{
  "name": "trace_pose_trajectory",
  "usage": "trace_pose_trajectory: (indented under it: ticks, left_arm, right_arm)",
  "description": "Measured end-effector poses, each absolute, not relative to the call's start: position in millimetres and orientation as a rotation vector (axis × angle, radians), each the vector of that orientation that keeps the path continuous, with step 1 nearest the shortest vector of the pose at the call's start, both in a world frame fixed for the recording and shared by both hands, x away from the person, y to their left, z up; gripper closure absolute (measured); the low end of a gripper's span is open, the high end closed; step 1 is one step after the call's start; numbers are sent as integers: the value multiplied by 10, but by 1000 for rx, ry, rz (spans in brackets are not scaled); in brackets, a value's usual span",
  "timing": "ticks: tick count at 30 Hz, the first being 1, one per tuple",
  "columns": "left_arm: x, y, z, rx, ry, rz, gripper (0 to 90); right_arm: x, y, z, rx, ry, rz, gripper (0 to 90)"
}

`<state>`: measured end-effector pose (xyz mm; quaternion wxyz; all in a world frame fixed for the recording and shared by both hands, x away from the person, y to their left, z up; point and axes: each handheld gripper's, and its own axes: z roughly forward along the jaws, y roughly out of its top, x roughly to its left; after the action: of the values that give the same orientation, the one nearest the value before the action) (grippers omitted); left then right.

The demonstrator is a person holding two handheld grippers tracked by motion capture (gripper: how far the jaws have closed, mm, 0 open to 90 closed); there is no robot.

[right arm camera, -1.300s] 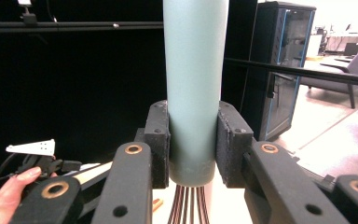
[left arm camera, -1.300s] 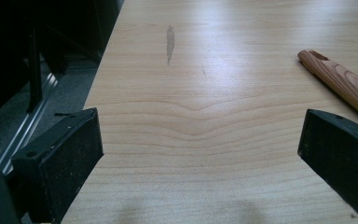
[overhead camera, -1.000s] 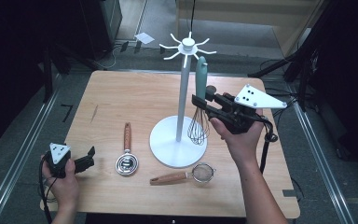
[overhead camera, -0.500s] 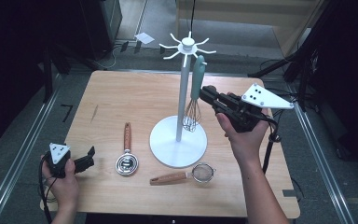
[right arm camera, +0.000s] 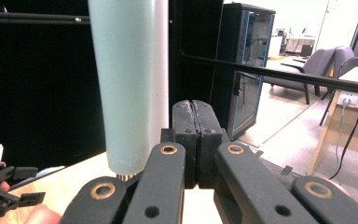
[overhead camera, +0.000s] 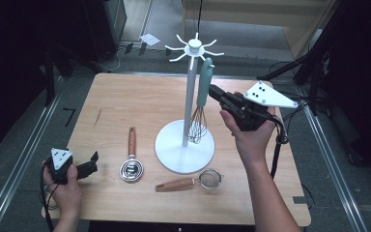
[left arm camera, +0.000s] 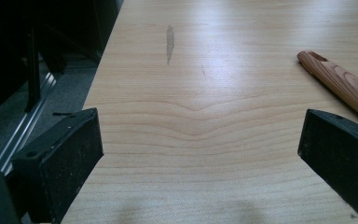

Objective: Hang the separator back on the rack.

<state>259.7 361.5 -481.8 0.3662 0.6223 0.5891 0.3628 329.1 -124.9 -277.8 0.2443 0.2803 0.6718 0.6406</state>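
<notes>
A whisk with a mint-green handle (overhead camera: 204, 84) hangs from a hook of the white stand (overhead camera: 189, 96), its wires (overhead camera: 197, 126) just above the round base. My right gripper (overhead camera: 215, 92) is at the handle's right side, shut with nothing between the jaws, which have just been closing. In the right gripper view the closed jaws (right arm camera: 196, 109) stand right of the green handle (right arm camera: 126, 84), apart from it. My left gripper (overhead camera: 94, 162) rests at the table's near left corner, open. Its jaws (left arm camera: 200, 135) are spread wide over bare wood.
A round metal scoop with a wooden handle (overhead camera: 132, 159) lies left of the stand's base (overhead camera: 174, 162). The tip of that wooden handle (left arm camera: 340, 84) is in the left gripper view. A small strainer with a wooden handle (overhead camera: 193, 181) lies in front of the base.
The right gripper's jaws have closed, empty. The hanging whisk has swung a little toward the stand's pole. The left gripper has kept still.
</notes>
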Motion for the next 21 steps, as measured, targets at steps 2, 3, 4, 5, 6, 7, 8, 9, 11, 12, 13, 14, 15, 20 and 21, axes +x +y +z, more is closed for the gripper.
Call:
trace_pose_trajectory:
  ticks: [2,3,4,5,6,7,8,9,11,12,13,14,15,20,21]
  left_arm:
    - [2596,3615,-4818,1599,1513,931,0]
    - [2596,3615,-4818,1598,1514,932,0]
    - [2596,3616,-4818,1599,1513,930,0]
    - [2595,3616,-4818,1599,1513,930,0]
    - [2596,3615,-4818,1598,1514,931,0]
    - [2598,3614,-4819,1600,1515,932,0]
    - [2597,3614,-4818,1601,1513,932,0]
    - [2597,3614,-4818,1600,1514,933,0]
    - [2597,3620,-4817,1597,1518,926,0]
    - [2597,3622,-4817,1593,1521,922,0]
    - [2597,3627,-4817,1592,1519,921,0]
    - [2597,3627,-4817,1592,1519,920,0]
    - [2597,3626,-4817,1593,1519,921,0]
    - [2597,3623,-4816,1594,1520,921,0]
    - [2598,3624,-4817,1593,1520,921,0]
  right_arm:
    - [3308,-1222,-2748,745,1839,1748,900]
    - [3308,-1216,-2742,746,1842,1750,900]
    - [3313,-1206,-2725,736,1848,1753,900]
    - [3311,-1199,-2717,736,1850,1756,900]
    - [3310,-1194,-2710,732,1853,1759,900]
    - [3312,-1190,-2705,719,1853,1762,900]
    - [3311,-1181,-2702,709,1854,1763,900]
    - [3301,-1170,-2701,710,1865,1766,900]
    - [3291,-1150,-2700,696,1869,1766,900]
    - [3279,-1141,-2696,701,1870,1770,900]
    - [3268,-1132,-2691,708,1870,1772,900]
    - [3249,-1123,-2681,701,1870,1773,900]
    - [3235,-1116,-2673,700,1870,1773,900]
    - [3186,-1074,-2649,686,1874,1770,900]
    - [3189,-1070,-2650,685,1872,1767,900]
